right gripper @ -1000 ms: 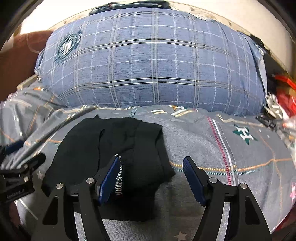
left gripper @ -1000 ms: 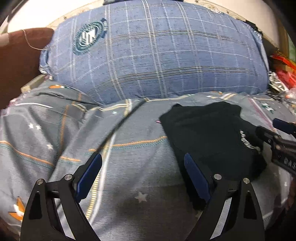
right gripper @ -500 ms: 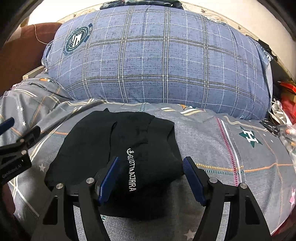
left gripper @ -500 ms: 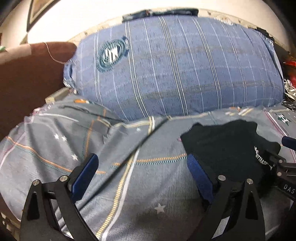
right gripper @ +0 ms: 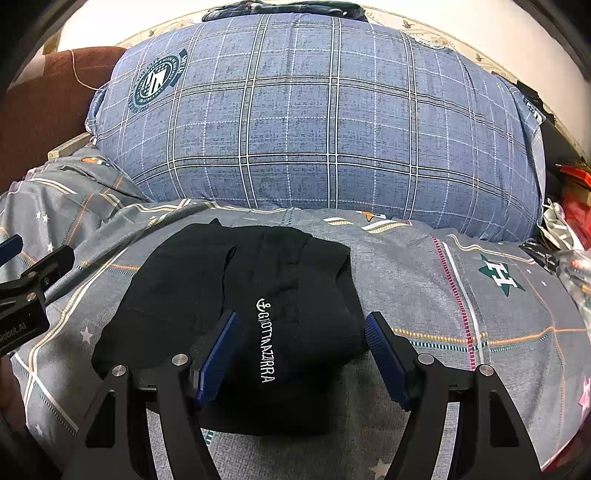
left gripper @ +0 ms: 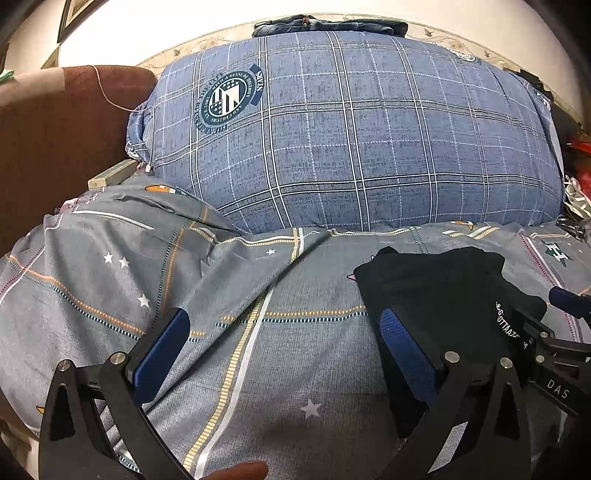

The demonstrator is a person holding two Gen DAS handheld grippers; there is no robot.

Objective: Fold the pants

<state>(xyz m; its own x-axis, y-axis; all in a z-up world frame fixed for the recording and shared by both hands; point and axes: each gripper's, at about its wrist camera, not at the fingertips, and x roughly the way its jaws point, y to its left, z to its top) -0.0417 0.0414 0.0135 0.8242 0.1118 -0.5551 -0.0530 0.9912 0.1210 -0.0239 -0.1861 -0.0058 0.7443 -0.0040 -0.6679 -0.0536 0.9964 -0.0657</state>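
Note:
The black pants [right gripper: 236,291] lie folded into a compact bundle on the grey patterned bedsheet [right gripper: 424,295], with white lettering on top. They also show at the right of the left wrist view [left gripper: 439,291]. My right gripper [right gripper: 301,332] is open and empty, its jaws hovering over the near part of the bundle. My left gripper [left gripper: 284,336] is open and empty over bare sheet [left gripper: 221,295], to the left of the pants. The right gripper's body shows at the right edge of the left wrist view.
A big blue plaid pillow [right gripper: 317,122] fills the back of the bed. A brown headboard or chair [left gripper: 55,129] stands at the left. Cluttered red and plastic items [right gripper: 569,206] sit at the right edge. Folded denim [left gripper: 328,26] rests on top of the pillow.
Both grippers have pulled back and up from the pants. The left gripper has shifted left, off the bundle. The pants stay folded on the sheet.

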